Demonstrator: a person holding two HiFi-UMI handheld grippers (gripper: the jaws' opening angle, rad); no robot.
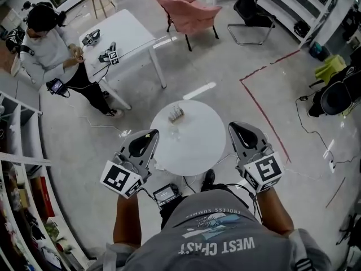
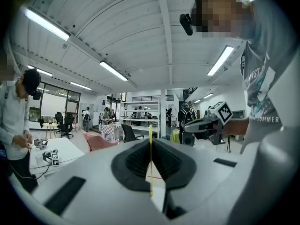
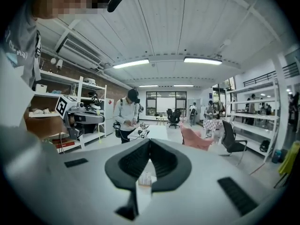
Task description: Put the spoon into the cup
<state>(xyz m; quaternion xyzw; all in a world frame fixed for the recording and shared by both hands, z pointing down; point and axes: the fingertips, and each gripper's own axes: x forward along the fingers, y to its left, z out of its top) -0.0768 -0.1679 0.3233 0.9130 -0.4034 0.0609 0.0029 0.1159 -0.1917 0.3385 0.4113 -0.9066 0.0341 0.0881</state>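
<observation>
A small round white table [image 1: 194,145] stands in front of me. On its far left part sits a small pale holder [image 1: 176,114] with thin upright pieces in it; I cannot tell if one is the spoon. Just in front of it is a faint clear thing [image 1: 174,132] that may be the cup. My left gripper [image 1: 151,133] hangs at the table's left edge, shut and empty. At the right edge, my right gripper [image 1: 236,126] is likewise shut and empty. The right gripper view shows the holder [image 3: 146,178] through the gap below the closed fingertips.
A person [image 1: 48,44] sits at a white rectangular table [image 1: 127,33] at the back left, with other grippers lying on it. A pink armchair [image 1: 186,10] and a black chair [image 1: 251,16] stand behind. Shelves [image 1: 22,168] line the left side. Red tape [image 1: 265,117] marks the floor.
</observation>
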